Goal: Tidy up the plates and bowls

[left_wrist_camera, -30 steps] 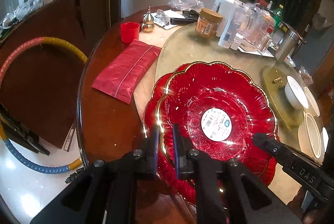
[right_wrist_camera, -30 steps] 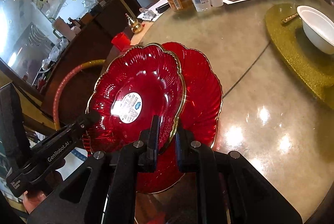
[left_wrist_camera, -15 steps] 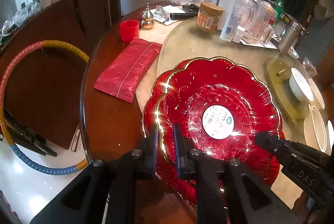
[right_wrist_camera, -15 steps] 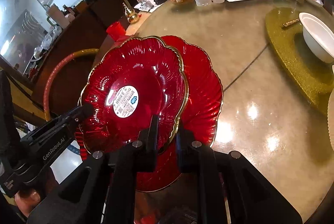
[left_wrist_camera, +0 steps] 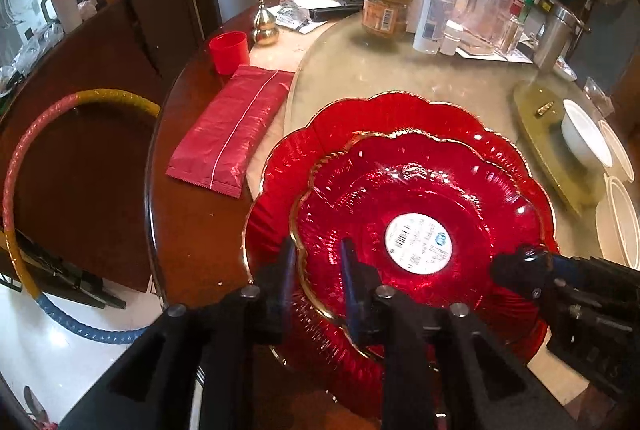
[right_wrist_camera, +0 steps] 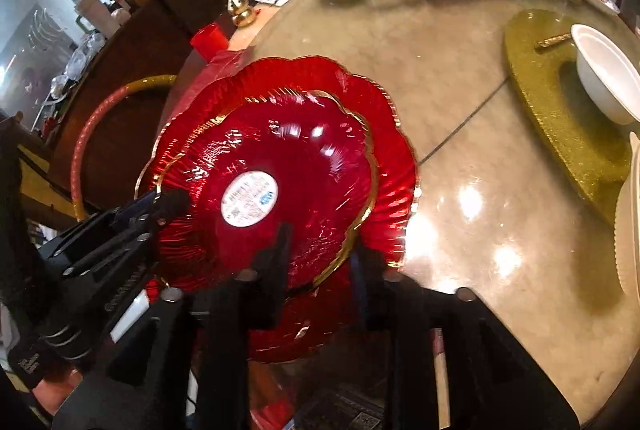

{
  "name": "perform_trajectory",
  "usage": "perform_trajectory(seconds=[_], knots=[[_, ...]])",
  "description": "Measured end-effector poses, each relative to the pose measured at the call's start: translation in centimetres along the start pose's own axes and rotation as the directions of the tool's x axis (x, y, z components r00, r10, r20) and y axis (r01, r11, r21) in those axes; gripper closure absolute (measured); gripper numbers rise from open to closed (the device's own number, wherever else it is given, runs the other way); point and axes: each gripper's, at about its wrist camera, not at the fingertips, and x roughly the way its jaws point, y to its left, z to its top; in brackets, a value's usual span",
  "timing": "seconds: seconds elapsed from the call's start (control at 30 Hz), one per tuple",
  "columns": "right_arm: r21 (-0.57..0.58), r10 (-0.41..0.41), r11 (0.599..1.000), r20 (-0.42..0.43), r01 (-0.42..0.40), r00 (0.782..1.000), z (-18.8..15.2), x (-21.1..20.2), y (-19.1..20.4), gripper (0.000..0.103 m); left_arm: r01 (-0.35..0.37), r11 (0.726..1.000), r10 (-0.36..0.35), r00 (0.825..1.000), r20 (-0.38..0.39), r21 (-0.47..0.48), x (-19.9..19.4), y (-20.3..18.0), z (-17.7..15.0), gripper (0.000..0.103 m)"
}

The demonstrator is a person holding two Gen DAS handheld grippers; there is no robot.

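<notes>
my left gripper (left_wrist_camera: pixel 318 274) has its fingers spread a little, one on each side of the gold rim of the smaller red plate (left_wrist_camera: pixel 420 189), not pinching it. my right gripper (right_wrist_camera: pixel 320 262) is parted the same way, straddling the opposite rim of that plate, with a gap between pad and glass on both sides. in the left view my right gripper's dark tip reaches in over the plate's right edge; in the right view my left gripper shows at the plate's left edge.

the smaller red plate lies nested on the larger red plate (left_wrist_camera: pixel 392 113), roughly centred, a white barcode sticker (left_wrist_camera: pixel 419 243) in its middle. both rest on the glass turntable (right_wrist_camera: pixel 460 77), overhanging its edge towards the wooden table (left_wrist_camera: pixel 192 222).

beyond to the left lie a red packet (left_wrist_camera: pixel 230 131), a red cup (left_wrist_camera: pixel 228 51) and a small gold gourd (left_wrist_camera: pixel 264 23). to the right a white bowl (right_wrist_camera: pixel 604 73) stands on a glittery gold mat (right_wrist_camera: pixel 552 109), with more white bowls (left_wrist_camera: pixel 618 222) beside it. farthest off stand a jar (left_wrist_camera: pixel 386 7) and bottles (left_wrist_camera: pixel 434 9).
</notes>
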Motion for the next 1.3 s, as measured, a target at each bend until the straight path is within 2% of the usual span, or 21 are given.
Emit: perform_trajectory(seconds=[0.03, 0.1, 0.2, 0.3, 0.4, 0.5, 0.6, 0.73, 0.83, 0.9, 0.93, 0.97, 1.03, 1.07, 1.17, 1.3], knots=[[-0.01, 0.006, 1.0, -0.002, -0.006, 1.0, 0.0, -0.1, 0.3, 0.066, 0.012, 1.0, -0.013, 1.0, 0.002, 0.004, -0.2, -0.1, 0.0, 0.063], [-0.019, 0.016, 1.0, 0.003, -0.015, 1.0, -0.1, -0.4, 0.5, 0.062, 0.009, 1.0, -0.009, 1.0, 0.025, 0.009, -0.8, -0.3, 0.1, 0.035], [-0.014, 0.048, 0.999, 0.01, -0.048, 0.999, -0.2, -0.9, 0.4, 0.056, 0.002, 1.0, -0.002, 0.997, 0.079, 0.001, -2.0, -0.3, 0.4, 0.027], [0.017, 0.058, 0.998, 0.038, -0.058, 0.998, -0.2, -1.9, -0.3, 0.051, 0.013, 1.0, -0.01, 0.995, 0.099, -0.024, -2.6, 0.1, 0.7, 0.027], [0.06, 0.114, 0.991, 0.075, -0.118, 0.991, -0.4, -3.4, -1.5, 0.051, 0.05, 0.997, -0.041, 0.99, 0.134, -0.065, -3.4, 0.6, 1.1, 0.027], [0.122, 0.182, 0.972, 0.133, -0.198, 0.974, -0.6, -5.3, -3.5, 0.051, 0.107, 0.99, -0.091, 0.981, 0.169, -0.089, -4.3, 0.3, 1.7, 0.027], [0.208, 0.224, 0.941, 0.209, -0.267, 0.952, -0.8, -7.5, -6.6, 0.051, 0.162, 0.984, -0.147, 0.973, 0.179, -0.069, -4.8, -1.4, 2.4, 0.024], [0.294, 0.198, 0.914, 0.28, -0.28, 0.939, -1.2, -10.5, -11.0, 0.05, 0.254, 0.967, -0.251, 0.956, 0.153, 0.0, -5.0, -5.7, 3.6, 0.024], [0.342, 0.173, 0.896, 0.32, -0.284, 0.932, -1.4, -12.6, -14.2, 0.05, 0.328, 0.944, -0.328, 0.938, 0.11, 0.024, -4.7, -9.2, 4.6, 0.023], [0.388, 0.146, 0.878, 0.345, -0.282, 0.927, -1.4, -13.9, -16.5, 0.045, 0.365, 0.93, -0.367, 0.926, 0.095, 0.03, -4.4, -12.0, 5.4, 0.022], [0.42, 0.14, 0.858, 0.365, -0.297, 0.92, -1.5, -14.7, -18.2, 0.035, 0.379, 0.925, -0.38, 0.921, 0.087, 0.029, -4.1, -13.1, 5.7, 0.022], [0.436, 0.142, 0.845, 0.376, -0.31, 0.916, -1.6, -15.0, -19.1, 0.031, 0.397, 0.917, -0.398, 0.914, 0.078, 0.025, -3.9, -14.2, 6.0, 0.022], [0.5, 0.141, 0.793, 0.405, -0.348, 0.903, -1.6, -15.6, -22.2, 0.031, 0.433, 0.901, -0.433, 0.9, 0.056, 0.01, -2.9, -16.8, 6.7, 0.021], [0.514, 0.138, 0.781, 0.41, -0.353, 0.901, -1.6, -15.8, -23.0, 0.031, 0.444, 0.896, -0.443, 0.895, 0.041, 0.003, -2.1, -18.4, 7.2, 0.021], [0.589, 0.107, 0.722, 0.423, -0.362, 0.9, -1.2, -15.8, -26.6, 0.031, 0.442, 0.897, -0.442, 0.897, 0.014, -0.01, 0.2, -21.7, 8.1, 0.02], [0.61, 0.063, 0.712, 0.438, -0.348, 0.897, -0.3, -15.8, -29.4, 0.03, 0.441, 0.896, -0.442, 0.896, -0.028, -0.051, 3.1, -24.1, 8.7, 0.02]])
